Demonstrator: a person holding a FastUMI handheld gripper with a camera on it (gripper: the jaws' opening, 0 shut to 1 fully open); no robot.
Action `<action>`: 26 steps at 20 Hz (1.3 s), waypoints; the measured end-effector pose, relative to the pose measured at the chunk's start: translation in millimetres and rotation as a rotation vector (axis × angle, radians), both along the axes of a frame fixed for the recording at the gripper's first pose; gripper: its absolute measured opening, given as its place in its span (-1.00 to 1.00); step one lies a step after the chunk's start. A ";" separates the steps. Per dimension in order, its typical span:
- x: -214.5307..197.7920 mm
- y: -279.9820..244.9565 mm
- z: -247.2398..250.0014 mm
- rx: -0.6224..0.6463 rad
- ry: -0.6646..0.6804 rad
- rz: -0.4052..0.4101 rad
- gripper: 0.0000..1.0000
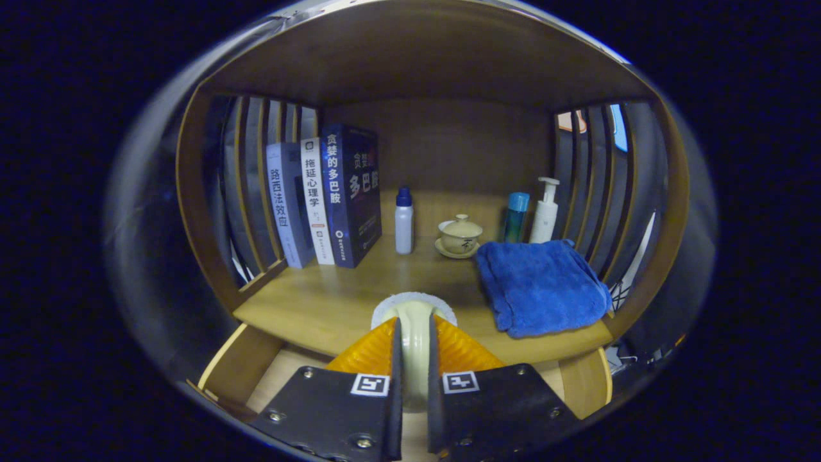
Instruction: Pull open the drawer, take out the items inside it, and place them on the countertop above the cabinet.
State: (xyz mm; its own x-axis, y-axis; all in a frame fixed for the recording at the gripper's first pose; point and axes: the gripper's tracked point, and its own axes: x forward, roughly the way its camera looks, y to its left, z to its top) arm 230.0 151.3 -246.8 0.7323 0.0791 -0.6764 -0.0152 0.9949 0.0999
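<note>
My gripper (415, 346) is shut on a pale cream item with a round white head (414, 305). Its cream body runs back between both fingers, and the white head pokes out just ahead of them. The item hangs over the front edge of the wooden countertop (321, 301). Below and on either side of the fingers are the wooden side walls of the pulled-out drawer (238, 366). The fingers and gripper body hide most of the drawer's inside.
On the countertop, three upright books (324, 196) stand at the left. Mid-back are a white bottle with a blue cap (403, 221) and a lidded tea cup on a saucer (459, 236). At the right lie a folded blue towel (540, 285), a teal bottle (516, 217) and a white pump bottle (546, 212). Slatted side walls and a roof enclose the shelf.
</note>
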 end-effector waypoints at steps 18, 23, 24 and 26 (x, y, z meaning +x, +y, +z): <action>77.6 -1.7 -50.9 -0.058 -0.089 -0.117 -0.67; 73.9 5.3 -50.7 -0.040 -0.099 -0.079 -0.40; 73.3 4.3 -46.6 -0.040 -0.116 -0.074 -0.17; 75.2 2.2 -26.6 -0.038 -0.187 -0.077 0.28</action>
State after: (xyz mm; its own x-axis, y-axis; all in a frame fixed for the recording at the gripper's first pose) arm 305.2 153.5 -273.4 0.8483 -0.0051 -0.5296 0.0466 0.9968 0.0650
